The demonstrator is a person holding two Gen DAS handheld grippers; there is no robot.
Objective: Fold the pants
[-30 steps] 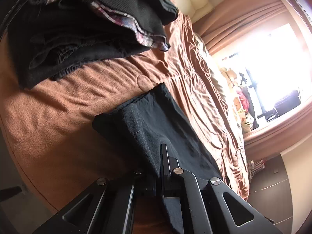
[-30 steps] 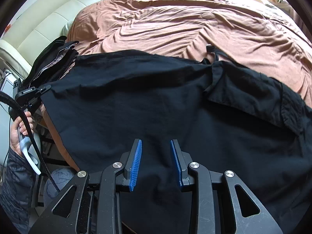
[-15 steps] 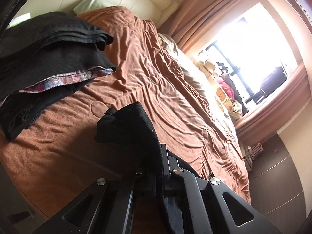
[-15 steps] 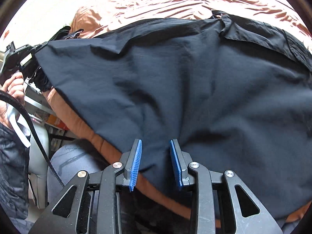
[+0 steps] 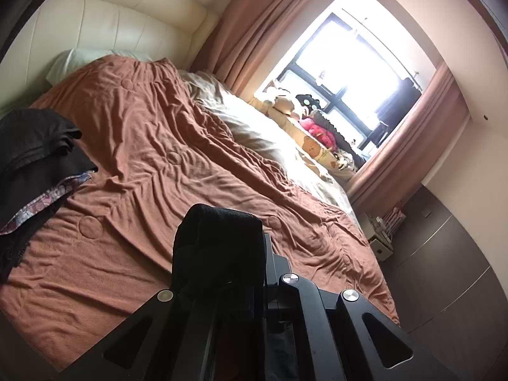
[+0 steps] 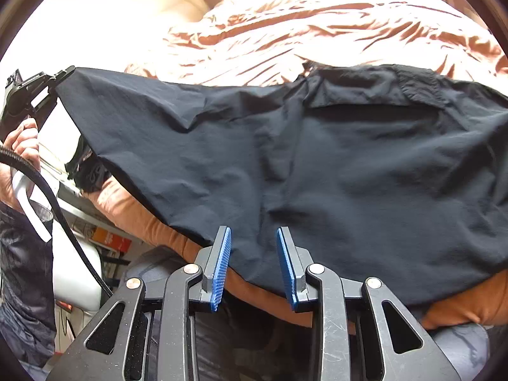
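Observation:
Black pants point(image 6: 333, 165) lie spread over the near part of the brown bed cover. My left gripper point(image 6: 65, 73) is shut on one end of the pants and holds it lifted at the far left of the right wrist view. In the left wrist view that bunched end of the pants point(image 5: 219, 244) drapes over my left gripper point(image 5: 263, 254) and hides its fingers. My right gripper point(image 6: 254, 238) stands open just above the pants' near edge, its blue pads point(image 6: 222, 260) apart and touching no cloth.
A stack of folded dark clothes point(image 5: 35, 162) sits on the bed's left side. The brown bed cover point(image 5: 177, 146) stretches toward a cream headboard point(image 5: 104, 22). Soft toys point(image 5: 317, 130) line the window. A person's hand point(image 6: 22, 139) and cable point(image 6: 63, 222) are at left.
My left gripper has risen with the pants' end, which went from flat on the bed to lifted and bunched. The right gripper drew back toward the pants' near edge.

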